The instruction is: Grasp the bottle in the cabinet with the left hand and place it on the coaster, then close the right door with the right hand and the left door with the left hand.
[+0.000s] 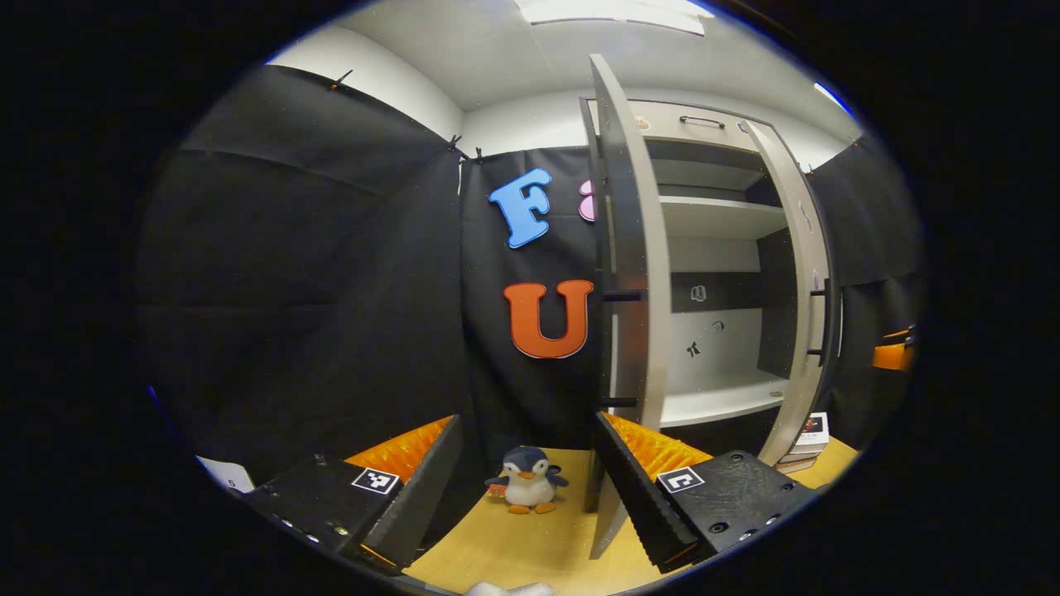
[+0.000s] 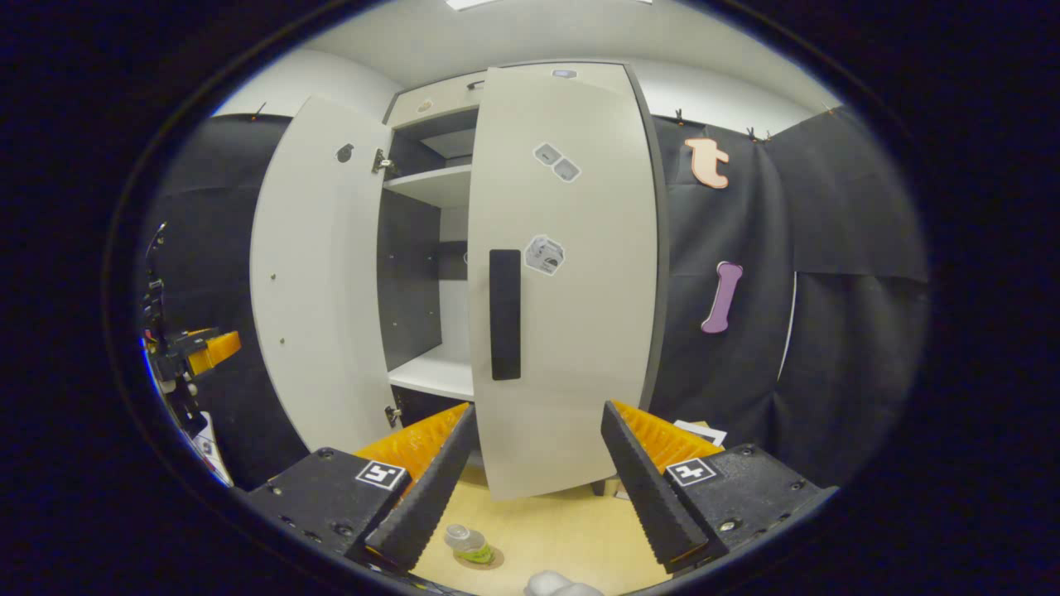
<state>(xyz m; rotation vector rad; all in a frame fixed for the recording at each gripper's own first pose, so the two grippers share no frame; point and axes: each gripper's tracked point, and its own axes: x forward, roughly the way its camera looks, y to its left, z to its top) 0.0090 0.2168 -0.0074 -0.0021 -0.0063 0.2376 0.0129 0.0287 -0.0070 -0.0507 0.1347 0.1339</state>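
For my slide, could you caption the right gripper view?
Open hand-held gripper faces the cabinet's right door, partly swung shut, with the bottle on its coaster below.

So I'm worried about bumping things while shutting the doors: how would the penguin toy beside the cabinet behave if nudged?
The penguin toy looks plush, so probably soft and light. It sits upright on the wooden table, so a bump from the left door would likely slide or topple it, not break it.
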